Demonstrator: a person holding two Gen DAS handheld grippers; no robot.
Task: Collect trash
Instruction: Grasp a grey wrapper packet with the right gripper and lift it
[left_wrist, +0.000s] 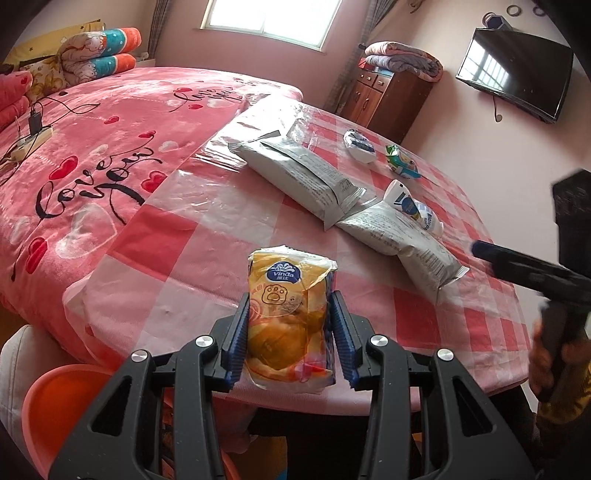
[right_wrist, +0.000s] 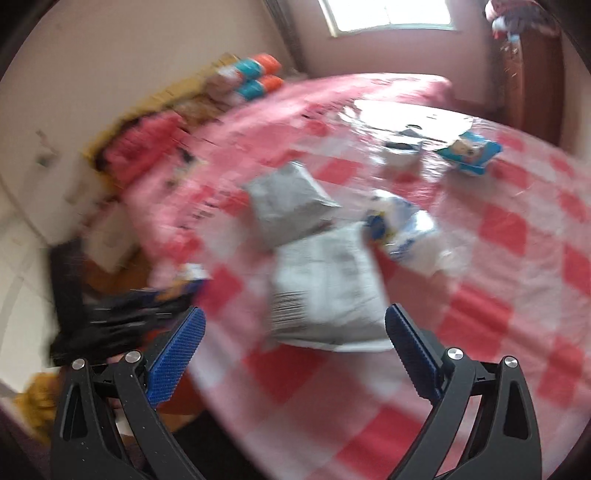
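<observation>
Holding a yellow tissue pack (left_wrist: 290, 317) tight between its blue pads, your left gripper (left_wrist: 290, 328) sits at the near edge of the table (left_wrist: 177, 236). The pack says "vinda" in a blue oval, with a small paw print under it. Low on the left, under the gripper, is an orange tub (left_wrist: 55, 398).

Your right gripper (right_wrist: 293, 354) has its jaws spread wide with nothing between them. Its own view is blurred. It hangs above the near end of a grey-white bag (right_wrist: 325, 291) that has a barcode on it.

The table has a pink and white check cloth under a clear shiny cover. A little farther on it, a long silver bag (left_wrist: 295, 173) lies end to end with the grey-white one. Its small print is too tiny to read. A white and blue wrapper (left_wrist: 413, 210) lies just to the right of where the two bags meet. Farther still are a round white and blue pack (left_wrist: 359, 146) and a green and blue snack bag (left_wrist: 402, 162).

Left of the table is a bed with a pink blanket (left_wrist: 92, 147) that says "Love you" in black. A power strip (left_wrist: 31, 138) lies on it. On the far wall is a window (left_wrist: 271, 20). To the right are a brown cabinet (left_wrist: 384, 99) with a folded blanket on top, and a dark TV (left_wrist: 515, 72) on the wall.
</observation>
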